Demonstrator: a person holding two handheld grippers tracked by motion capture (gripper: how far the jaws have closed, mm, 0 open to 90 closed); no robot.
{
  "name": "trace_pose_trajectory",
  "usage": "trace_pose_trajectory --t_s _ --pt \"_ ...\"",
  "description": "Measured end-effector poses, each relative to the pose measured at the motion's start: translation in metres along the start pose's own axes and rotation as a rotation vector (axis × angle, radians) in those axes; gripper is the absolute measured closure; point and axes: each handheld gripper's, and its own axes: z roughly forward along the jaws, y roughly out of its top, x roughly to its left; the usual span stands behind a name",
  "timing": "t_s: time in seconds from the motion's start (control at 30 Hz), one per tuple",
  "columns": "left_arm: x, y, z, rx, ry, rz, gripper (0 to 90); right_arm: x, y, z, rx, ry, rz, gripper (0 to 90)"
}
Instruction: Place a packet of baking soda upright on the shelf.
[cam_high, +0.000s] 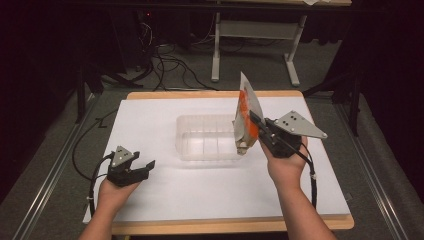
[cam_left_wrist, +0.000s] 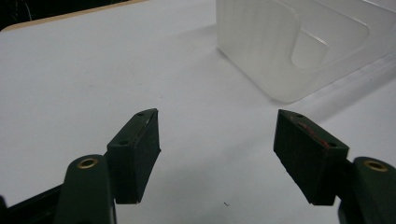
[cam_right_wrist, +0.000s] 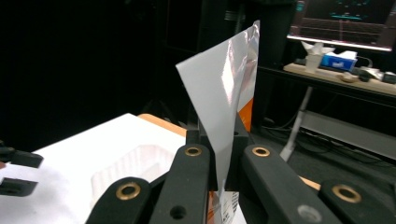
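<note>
- Silver and orange foil makes up a flat pouch (cam_high: 246, 112), which is pinched in the right gripper (cam_high: 256, 121) and held up in the air, above the right end of a clear plastic bin (cam_high: 207, 138).
- In the high view the pouch stands nearly upright, one corner pointing up and its lower end hanging by the bin's right wall; whether it touches the bin cannot be told.
- The right gripper's jaws are pressed together on the pouch. In the right gripper view (cam_right_wrist: 219, 163) the silver side of the pouch (cam_right_wrist: 224, 88) rises from between the two black jaws, with a strip of orange showing behind it.
- The right hand (cam_high: 285, 165) holds that gripper from below, at the right of the bin, with a cable trailing down past the wrist.
- The left gripper (cam_high: 142, 167) rests low over the white table top (cam_high: 200, 190) at the left, well apart from the bin, held by the left hand (cam_high: 112, 192).
- Its jaws are spread wide with nothing between them. In the left gripper view (cam_left_wrist: 217, 154) bare white table (cam_left_wrist: 93, 70) lies between the pads, and a corner of the clear bin (cam_left_wrist: 280, 51) stands farther off at the upper right.
- The bin sits near the middle of the table and has thin dividers inside.
</note>
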Motion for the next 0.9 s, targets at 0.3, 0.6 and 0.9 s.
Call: trace_pose_trajectory --t_s 0.3,0.6,0.9 --pt "0.0 0.0 0.0 -0.007 0.0 -0.001 31.8 0.023 -0.004 0.032 -0.007 0.063 0.014 90.0" --pt "0.0 0.001 0.001 -0.009 -0.006 -0.004 31.9 0.045 -0.011 0.068 0.006 0.111 0.035 90.0" --pt "0.0 0.001 0.002 -0.005 -0.012 -0.001 31.9 0.058 -0.019 0.101 0.03 0.121 0.039 90.0"
